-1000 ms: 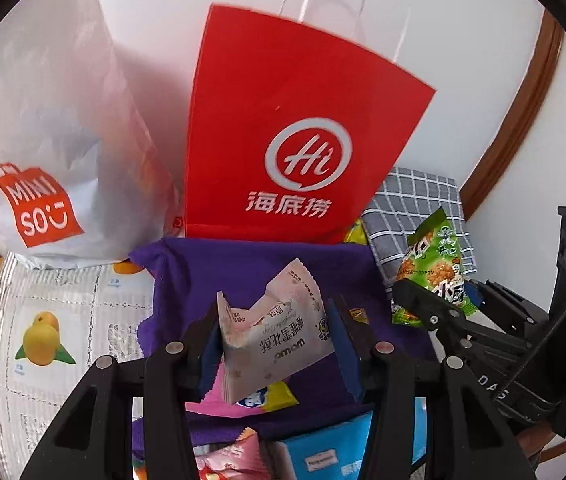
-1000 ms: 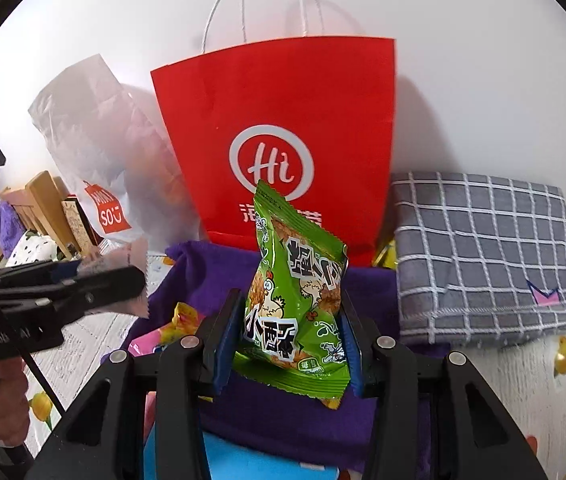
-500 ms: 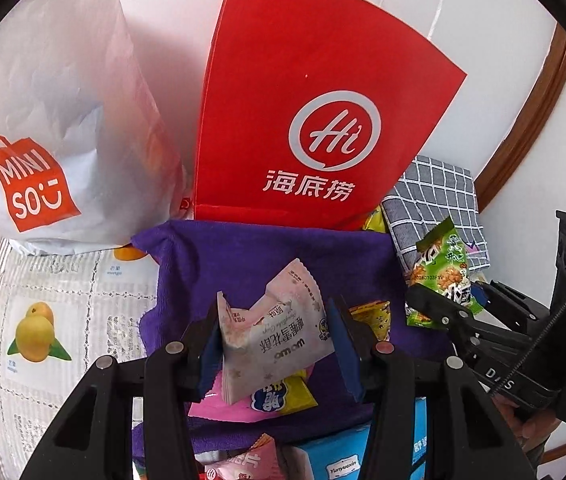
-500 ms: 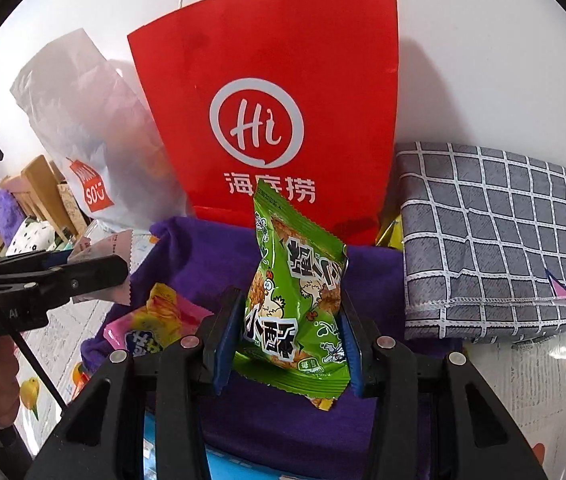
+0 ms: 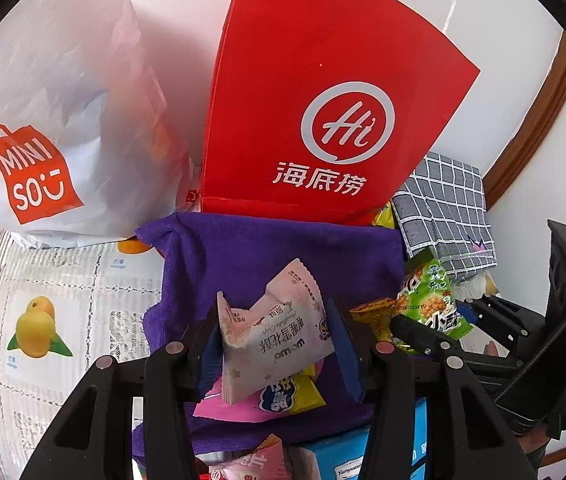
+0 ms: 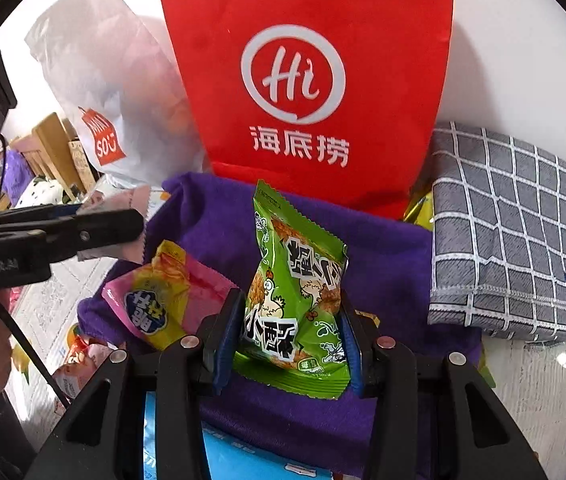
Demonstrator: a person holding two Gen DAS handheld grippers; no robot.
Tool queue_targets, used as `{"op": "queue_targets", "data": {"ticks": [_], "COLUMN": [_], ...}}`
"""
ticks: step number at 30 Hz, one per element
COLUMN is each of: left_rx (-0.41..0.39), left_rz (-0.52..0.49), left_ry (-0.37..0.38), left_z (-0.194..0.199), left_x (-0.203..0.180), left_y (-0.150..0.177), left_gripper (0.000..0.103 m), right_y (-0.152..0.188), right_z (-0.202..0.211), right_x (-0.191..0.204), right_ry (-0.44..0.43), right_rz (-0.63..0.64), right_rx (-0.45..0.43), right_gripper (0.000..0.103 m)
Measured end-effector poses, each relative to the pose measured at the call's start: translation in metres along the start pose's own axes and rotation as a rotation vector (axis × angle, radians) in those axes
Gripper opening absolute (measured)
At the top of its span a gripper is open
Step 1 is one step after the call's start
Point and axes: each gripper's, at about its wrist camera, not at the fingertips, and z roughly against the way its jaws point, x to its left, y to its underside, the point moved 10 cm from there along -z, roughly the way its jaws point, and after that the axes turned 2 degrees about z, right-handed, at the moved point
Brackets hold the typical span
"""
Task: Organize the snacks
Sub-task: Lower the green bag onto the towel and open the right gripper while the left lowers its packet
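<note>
My left gripper (image 5: 273,344) is shut on a pale pink snack packet (image 5: 275,336), held above a purple cloth (image 5: 243,252). My right gripper (image 6: 289,332) is shut on a green snack packet (image 6: 295,300) with a cartoon chicken, also over the purple cloth (image 6: 383,264). The right gripper and its green packet (image 5: 429,300) show at the right of the left wrist view. In the right wrist view the left gripper (image 6: 95,232) reaches in from the left. A pink and yellow packet (image 6: 167,300) lies on the cloth below.
A red paper bag (image 5: 323,112) stands behind the cloth against the wall, with a white Miniso bag (image 5: 55,120) to its left. A folded grey checked cloth (image 6: 515,240) lies to the right. A blue box (image 6: 235,460) and more packets (image 5: 251,464) sit near the front. The tablecloth (image 5: 63,300) has a fruit print.
Both grippers have sunk closer to the purple cloth with their packets still held. The red bag now looms larger, and the pink and yellow packet has come into the right wrist view.
</note>
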Motion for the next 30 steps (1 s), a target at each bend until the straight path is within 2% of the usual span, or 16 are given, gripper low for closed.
{"op": "queue_targets", "data": {"ticks": [8,30], "left_rx": [0.003,0.032], "left_rz": [0.0,0.006], "left_ry": [-0.005,-0.01], "left_z": [-0.002,-0.009], "left_x": [0.001,0.001], "left_y": [0.001,0.004], "left_gripper": [0.047,0.047], "right_y": [0.011,0.025], "right_z": [-0.017,-0.032], "right_x": [-0.002,-0.003], "right_ry": [-0.005,0.036], "right_rz": [-0.005,0.026], "right_rx": [0.067,0.139], "right_gripper": [0.044,0.045]}}
